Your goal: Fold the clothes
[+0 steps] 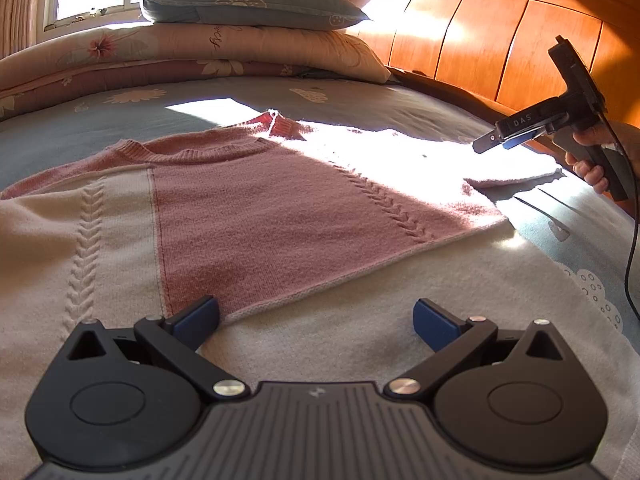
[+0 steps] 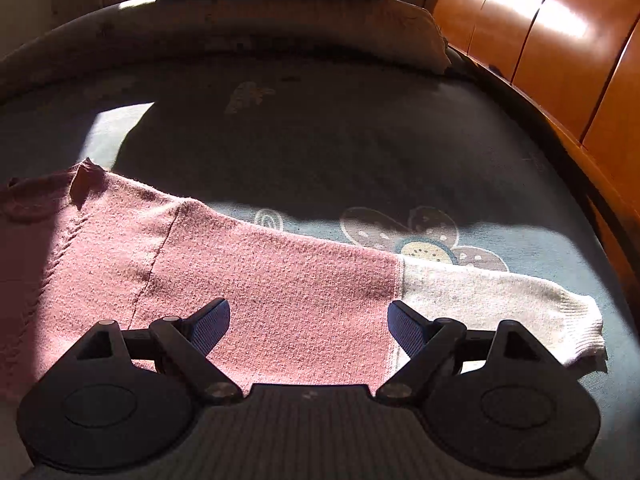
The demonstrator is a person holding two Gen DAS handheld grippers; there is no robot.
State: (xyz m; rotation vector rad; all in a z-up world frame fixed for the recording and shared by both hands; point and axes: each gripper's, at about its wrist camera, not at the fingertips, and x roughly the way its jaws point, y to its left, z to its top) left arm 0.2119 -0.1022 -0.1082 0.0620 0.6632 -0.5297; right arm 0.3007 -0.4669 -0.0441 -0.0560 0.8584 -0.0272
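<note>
A pink and cream knit sweater (image 1: 260, 208) lies flat on the bed, neckline away from me, with one pink panel folded over the cream body. My left gripper (image 1: 316, 322) hovers low over its near part, jaws wide open, nothing between them. In the right wrist view the sweater's sleeve (image 2: 280, 280) stretches out to the right, pink with a cream cuff end (image 2: 520, 300). My right gripper (image 2: 308, 320) stands open just above that sleeve, empty. From the left wrist view the right gripper (image 1: 500, 140) hangs at the right, held by a hand (image 1: 592, 164), above the sleeve tip.
The blue patterned bedsheet (image 1: 400, 100) lies under the sweater. A folded floral quilt (image 1: 200, 56) and a pillow (image 1: 248, 4) are stacked at the far side. A wooden headboard (image 1: 500, 40) runs along the right. A black cable (image 1: 632, 248) dangles from the right gripper.
</note>
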